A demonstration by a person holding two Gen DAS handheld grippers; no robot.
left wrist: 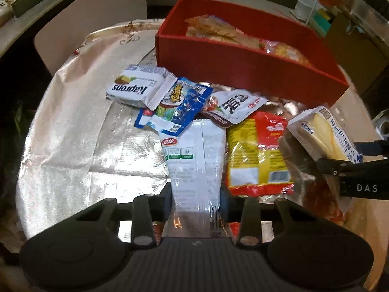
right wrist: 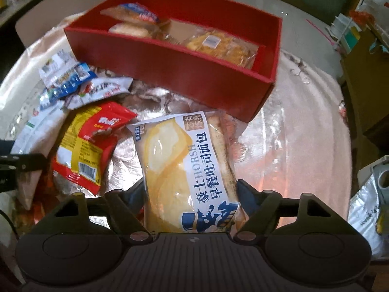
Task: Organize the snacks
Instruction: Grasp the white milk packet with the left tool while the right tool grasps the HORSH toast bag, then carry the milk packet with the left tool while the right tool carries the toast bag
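A red box [left wrist: 218, 63] [right wrist: 170, 60] stands at the back of the table with several bread packets [right wrist: 218, 45] inside. My left gripper [left wrist: 195, 194] is shut on a white and green snack packet [left wrist: 194, 150]. My right gripper [right wrist: 192, 194] is shut on a yellow HORSH toast bread packet [right wrist: 184, 165], which also shows at the right of the left wrist view [left wrist: 321, 133]. Loose on the table lie a Kaprons wafer packet [left wrist: 136, 85], a blue and white packet [left wrist: 177, 104], a white and brown packet [left wrist: 233, 107] and a red and yellow packet [left wrist: 257, 150] [right wrist: 90, 141].
A shiny pale tablecloth [left wrist: 73, 133] [right wrist: 304, 121] covers the round table. A silver bag [right wrist: 364, 209] sits off the right edge. Shelves and boxes [left wrist: 340, 19] stand beyond the table at the back right.
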